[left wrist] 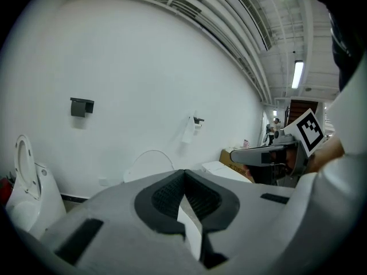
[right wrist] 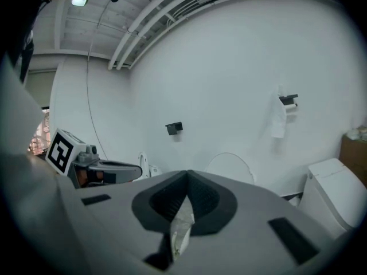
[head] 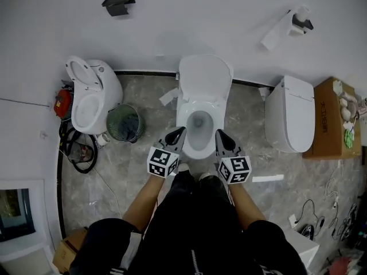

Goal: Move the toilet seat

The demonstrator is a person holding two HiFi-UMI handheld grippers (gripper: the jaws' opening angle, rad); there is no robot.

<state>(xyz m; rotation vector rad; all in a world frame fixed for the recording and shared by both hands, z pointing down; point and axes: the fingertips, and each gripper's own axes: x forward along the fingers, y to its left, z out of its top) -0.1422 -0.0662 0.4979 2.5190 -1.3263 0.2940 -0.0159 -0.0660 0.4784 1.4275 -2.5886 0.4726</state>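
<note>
The middle toilet [head: 184, 114] stands against the wall with its lid [head: 205, 76] raised and the bowl open. Whether the seat ring lies on the rim I cannot tell. My left gripper [head: 182, 130] hovers at the bowl's front left, jaws shut with nothing between them. At the front right my right gripper [head: 219, 134] is shut and empty as well. The left gripper view has its shut tips [left wrist: 183, 175] in front of the raised lid [left wrist: 150, 162]. In the right gripper view the shut tips [right wrist: 186, 175] face the same lid [right wrist: 229, 164].
Another toilet [head: 92, 93] with its lid up stands at the left, beside a green bin [head: 123, 123] and cables. A closed toilet [head: 289, 113] and a cardboard box [head: 331, 116] stand at the right. A paper holder [head: 295, 23] hangs on the wall.
</note>
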